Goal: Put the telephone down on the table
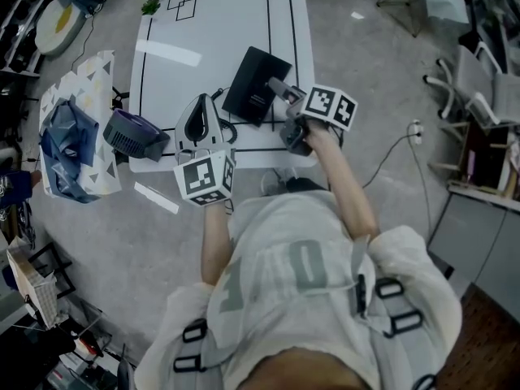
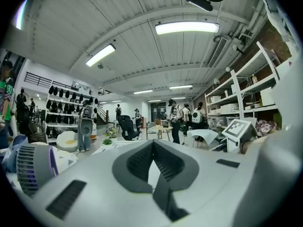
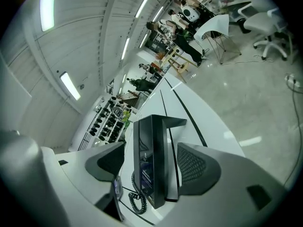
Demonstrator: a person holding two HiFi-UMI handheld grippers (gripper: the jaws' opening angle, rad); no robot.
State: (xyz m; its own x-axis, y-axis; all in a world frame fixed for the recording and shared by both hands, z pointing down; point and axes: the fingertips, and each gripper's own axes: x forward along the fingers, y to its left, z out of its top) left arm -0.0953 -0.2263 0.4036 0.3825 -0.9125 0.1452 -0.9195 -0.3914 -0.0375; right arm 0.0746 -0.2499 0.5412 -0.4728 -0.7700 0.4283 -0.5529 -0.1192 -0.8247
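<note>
**Telephone [image 1: 256,84] on table [image 1: 211,23], right jaws parted around it**

Sits black and slab-like, coiled cord [image 3: 135,200] nearest, long axis running away down the gap of the right gripper [image 3: 152,150], spread wide, pressing neither side. Farther left, left gripper [image 2: 152,145] pinched together on nothing.

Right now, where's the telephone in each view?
Head view: telephone upper centre, on the table.
Left gripper view: not in it.
Right gripper view: lower centre, between the parted fingers.
Shared landmark: the plant at the table's far corner.
</note>
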